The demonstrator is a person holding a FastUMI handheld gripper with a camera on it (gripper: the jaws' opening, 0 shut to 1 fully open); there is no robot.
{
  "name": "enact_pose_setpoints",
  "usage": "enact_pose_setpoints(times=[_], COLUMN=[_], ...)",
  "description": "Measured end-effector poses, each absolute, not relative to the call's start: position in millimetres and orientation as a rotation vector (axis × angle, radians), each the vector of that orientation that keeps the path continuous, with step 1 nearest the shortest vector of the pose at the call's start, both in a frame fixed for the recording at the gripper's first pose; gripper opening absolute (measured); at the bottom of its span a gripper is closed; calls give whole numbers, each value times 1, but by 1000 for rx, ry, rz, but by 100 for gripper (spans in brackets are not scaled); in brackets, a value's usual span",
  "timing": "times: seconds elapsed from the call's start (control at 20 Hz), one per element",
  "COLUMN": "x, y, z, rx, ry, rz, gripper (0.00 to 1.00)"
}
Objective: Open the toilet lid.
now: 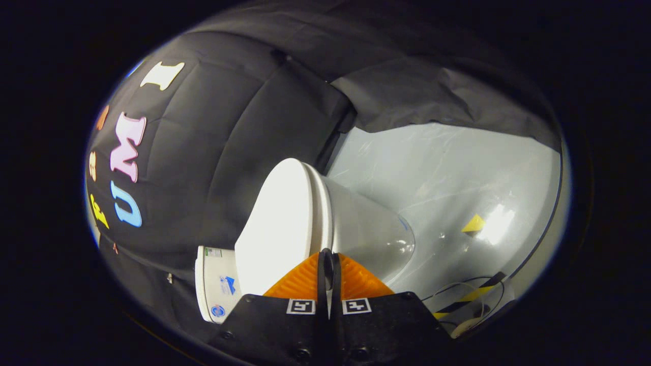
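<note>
The white toilet appears rolled on its side in the gripper view. Its lid (279, 218) lies down flat on the seat, above the glossy bowl (371, 234). The tank (213, 284) carries stickers and stands against the black cloth wall. My gripper (328, 252) is shut, its two orange fingers (305, 279) pressed together with nothing between them. The tips sit just in front of the lid's rim, where lid and bowl meet; I cannot tell whether they touch it.
A shiny grey floor (457, 168) spreads beyond the bowl, with a small yellow marker (474, 223) on it. A yellow-and-black striped strip (470, 296) and thin cables (450, 290) lie on the floor beside the fingers. Black cloth (229, 142) hangs behind the toilet.
</note>
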State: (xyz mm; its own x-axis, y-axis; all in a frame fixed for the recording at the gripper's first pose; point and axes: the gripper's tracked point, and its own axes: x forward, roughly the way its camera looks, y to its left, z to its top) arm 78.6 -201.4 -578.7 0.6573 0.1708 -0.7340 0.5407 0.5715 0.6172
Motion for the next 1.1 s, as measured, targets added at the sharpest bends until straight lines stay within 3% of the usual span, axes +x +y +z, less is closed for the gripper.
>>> enact_pose_setpoints(times=[0.5,1.1], x=[102,124], y=[-167,-50], z=[-459,-316], rx=[676,392], ry=[720,523], rz=[-171,23], gripper=[5,5])
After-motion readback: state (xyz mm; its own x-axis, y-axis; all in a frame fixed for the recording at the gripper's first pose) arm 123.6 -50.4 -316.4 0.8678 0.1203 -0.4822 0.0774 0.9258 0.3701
